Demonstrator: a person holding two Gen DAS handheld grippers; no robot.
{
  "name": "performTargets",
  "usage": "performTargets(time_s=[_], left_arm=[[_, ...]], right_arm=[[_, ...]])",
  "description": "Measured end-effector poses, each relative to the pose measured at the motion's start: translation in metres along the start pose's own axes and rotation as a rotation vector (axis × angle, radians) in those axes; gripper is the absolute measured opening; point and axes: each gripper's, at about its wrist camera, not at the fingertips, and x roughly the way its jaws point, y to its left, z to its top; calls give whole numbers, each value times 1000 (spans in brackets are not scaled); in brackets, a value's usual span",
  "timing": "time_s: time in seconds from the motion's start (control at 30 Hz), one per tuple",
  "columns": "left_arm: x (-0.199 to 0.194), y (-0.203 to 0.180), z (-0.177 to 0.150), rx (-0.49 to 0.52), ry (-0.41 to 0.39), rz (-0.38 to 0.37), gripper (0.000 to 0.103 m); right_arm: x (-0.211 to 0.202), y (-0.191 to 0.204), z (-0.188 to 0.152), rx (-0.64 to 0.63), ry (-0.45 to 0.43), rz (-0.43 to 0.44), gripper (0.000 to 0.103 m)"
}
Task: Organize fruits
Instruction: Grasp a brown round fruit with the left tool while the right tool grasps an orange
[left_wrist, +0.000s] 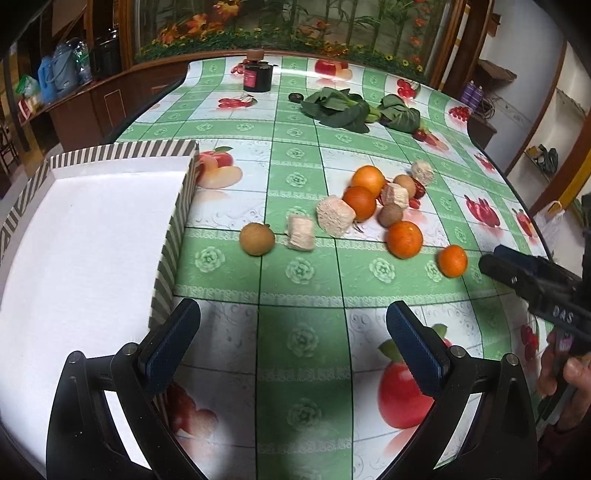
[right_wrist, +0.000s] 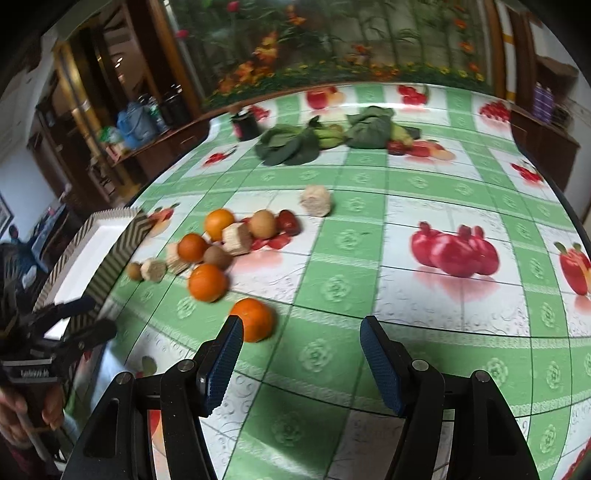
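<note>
Room, as catalogued from my two grippers: dark wooden cabinets and shelving ahead and to both sides, a floral mural panel along the far wall. Table: covered with a glossy green-and-white checked cloth printed with fruit pictures, filling nearly all the space beneath and ahead of both grippers. Box: striped walls, white interior, nothing in it, touching the left side of my left gripper, whose fingers stand wide apart with nothing between them. Leafy greens: two bundles, far ahead, past the fruit. Dark jar: farther still, near the table's back edge. Fruit cluster: several oranges, brown round fruits, pale cut chunks and small red fruits, ahead and to the right of my left gripper, ahead and to the left of my right gripper. Nearest orange: just beyond my right gripper's left fingertip, outside the gap. Right gripper: spread wide, holding nothing. Brown fruit: lone, near the box wall. Step in hand, by my judgement: the first pick, sorting not yet begun. Next move calls for shifting my right gripper leftward until the orange sits between the fingers, closing gently since it may roll, then carrying it to the box.
</note>
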Motion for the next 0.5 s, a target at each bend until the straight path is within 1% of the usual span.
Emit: performTargets(time_s=[0.1, 0.23, 0.43, 0.5], left_arm=[[2, 2, 4, 2, -1, 7, 102], [7, 2, 11, 26, 3, 28, 102], [17, 6, 21, 56, 16, 51, 102], [21, 6, 25, 69, 15, 64, 102]], right_arm=[[2, 6, -1, -24, 7, 31, 65], [13, 15, 0, -83, 42, 20, 54], [28, 25, 3, -150, 81, 37, 45], [33, 30, 4, -178, 93, 39, 39]])
